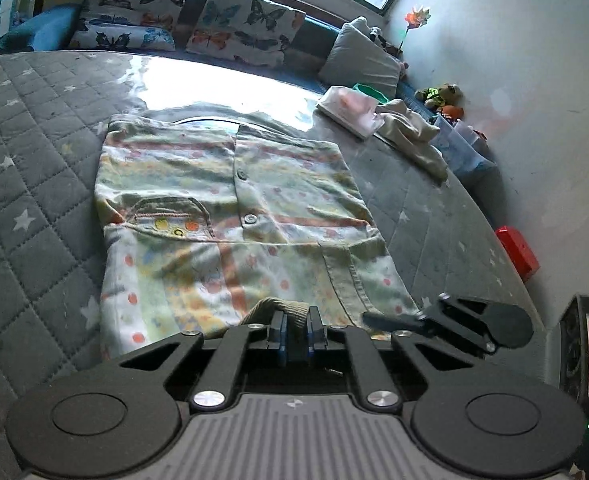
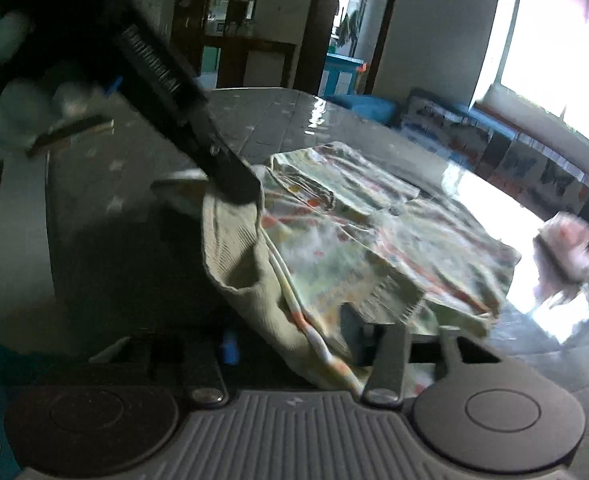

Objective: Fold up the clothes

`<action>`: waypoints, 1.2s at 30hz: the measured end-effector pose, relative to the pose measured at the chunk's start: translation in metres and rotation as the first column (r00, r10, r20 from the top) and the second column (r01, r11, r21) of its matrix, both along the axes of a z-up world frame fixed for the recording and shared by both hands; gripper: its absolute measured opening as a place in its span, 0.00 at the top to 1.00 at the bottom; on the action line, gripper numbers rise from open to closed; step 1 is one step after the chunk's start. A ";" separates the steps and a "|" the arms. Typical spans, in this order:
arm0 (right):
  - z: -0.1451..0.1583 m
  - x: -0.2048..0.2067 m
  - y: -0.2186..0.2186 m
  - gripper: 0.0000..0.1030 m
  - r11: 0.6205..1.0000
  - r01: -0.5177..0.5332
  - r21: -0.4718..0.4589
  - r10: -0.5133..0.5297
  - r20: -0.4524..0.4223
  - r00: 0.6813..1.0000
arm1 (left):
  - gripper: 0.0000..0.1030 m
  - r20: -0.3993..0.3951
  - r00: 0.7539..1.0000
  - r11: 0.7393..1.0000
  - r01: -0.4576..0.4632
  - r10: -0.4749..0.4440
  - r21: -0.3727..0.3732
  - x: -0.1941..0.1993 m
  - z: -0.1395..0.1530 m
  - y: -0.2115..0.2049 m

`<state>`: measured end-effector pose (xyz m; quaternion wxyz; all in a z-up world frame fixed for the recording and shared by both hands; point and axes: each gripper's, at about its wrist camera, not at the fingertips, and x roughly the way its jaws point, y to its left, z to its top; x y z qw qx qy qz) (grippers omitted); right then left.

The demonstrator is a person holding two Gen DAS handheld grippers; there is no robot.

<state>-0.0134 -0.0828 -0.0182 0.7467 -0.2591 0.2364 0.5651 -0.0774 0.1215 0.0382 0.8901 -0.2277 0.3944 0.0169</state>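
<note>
A patterned button-up child's shirt [image 1: 230, 216] lies partly folded on the grey star-quilted mattress [image 1: 34, 184], its ribbed hem at 6 o'clock pinched by the left gripper [image 1: 294, 332]; the right gripper [image 2: 398, 332] is cloth-covered, jaws unreadable, so uneven lifting could undo folds.

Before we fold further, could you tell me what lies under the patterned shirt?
The patterned shirt rests on the grey quilted mattress; anything beneath the cloth is hidden.

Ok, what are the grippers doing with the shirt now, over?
Left gripper shut on shirt's ribbed collar. Right gripper buried in cloth, state unclear. Shirt lies flat on bed. Nothing blocking.
</note>
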 end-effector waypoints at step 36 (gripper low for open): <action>0.050 0.004 -0.026 0.95 0.981 0.093 0.170 -0.073 -0.121 0.990 | 0.94 0.113 0.923 0.723 0.208 -0.369 0.658 -0.081 -0.020 -0.042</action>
